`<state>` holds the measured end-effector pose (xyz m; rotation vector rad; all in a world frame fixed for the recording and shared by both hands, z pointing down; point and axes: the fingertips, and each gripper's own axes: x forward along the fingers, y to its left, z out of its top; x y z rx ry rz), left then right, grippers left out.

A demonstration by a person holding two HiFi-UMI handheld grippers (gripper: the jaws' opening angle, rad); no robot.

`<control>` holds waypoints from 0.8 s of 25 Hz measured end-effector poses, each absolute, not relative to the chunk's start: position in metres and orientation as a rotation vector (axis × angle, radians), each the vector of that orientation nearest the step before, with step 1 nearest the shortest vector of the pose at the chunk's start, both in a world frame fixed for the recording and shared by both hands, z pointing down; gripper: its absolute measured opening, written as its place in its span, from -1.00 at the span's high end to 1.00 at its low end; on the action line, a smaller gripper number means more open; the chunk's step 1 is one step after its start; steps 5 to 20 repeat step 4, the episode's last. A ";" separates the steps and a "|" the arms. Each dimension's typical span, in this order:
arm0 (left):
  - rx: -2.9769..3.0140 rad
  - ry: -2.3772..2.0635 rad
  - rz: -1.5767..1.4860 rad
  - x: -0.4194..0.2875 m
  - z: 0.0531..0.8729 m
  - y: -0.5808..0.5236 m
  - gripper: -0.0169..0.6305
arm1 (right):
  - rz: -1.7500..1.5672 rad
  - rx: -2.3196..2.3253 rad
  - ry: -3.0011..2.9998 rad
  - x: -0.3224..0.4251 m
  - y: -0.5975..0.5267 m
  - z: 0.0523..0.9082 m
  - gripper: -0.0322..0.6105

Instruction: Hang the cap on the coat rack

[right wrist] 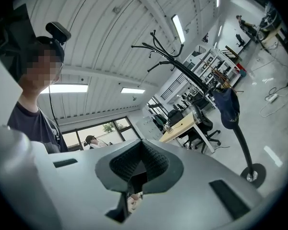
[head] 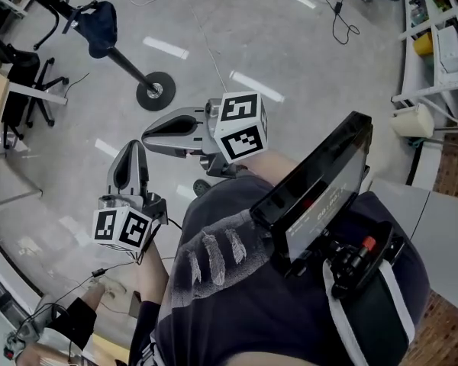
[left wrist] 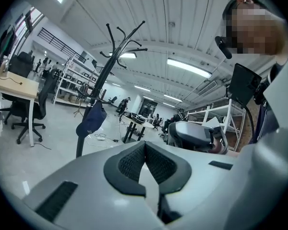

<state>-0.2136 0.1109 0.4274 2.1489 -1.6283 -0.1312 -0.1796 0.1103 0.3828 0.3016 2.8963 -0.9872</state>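
Observation:
A dark blue cap (head: pixel 99 25) hangs on a hook of the black coat rack (head: pixel 126 63), whose round base (head: pixel 156 91) stands on the grey floor at the upper left. The left gripper view shows the cap (left wrist: pixel 92 120) low on the rack (left wrist: pixel 110 56), some way off. From the right gripper the cap (right wrist: pixel 227 107) is seen hanging under the rack's hooks (right wrist: pixel 168 56). My left gripper (head: pixel 131 149) and right gripper (head: pixel 149 134) are held close to the body, far from the rack. Both are shut with nothing between the jaws.
Desks with office chairs (head: pixel 30 90) stand left of the rack. Cables (head: pixel 340 17) trail over the floor at the top. Shelving (head: pixel 435 44) and a white bucket (head: pixel 414 120) are at the right. A black device (head: pixel 320 197) hangs on the person's chest.

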 end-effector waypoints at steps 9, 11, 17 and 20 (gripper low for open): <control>2.145 -1.621 -0.139 -0.227 0.429 0.113 0.93 | -1.024 0.279 2.895 -0.194 0.110 0.386 0.88; 2.145 -1.621 -0.139 -0.227 0.429 0.113 0.93 | -1.024 0.279 2.895 -0.194 0.110 0.386 0.88; 2.145 -1.621 -0.139 -0.227 0.429 0.113 0.93 | -1.024 0.279 2.895 -0.194 0.110 0.386 0.88; 2.145 -1.621 -0.139 -0.227 0.429 0.113 0.93 | -1.024 0.279 2.895 -0.194 0.110 0.386 0.88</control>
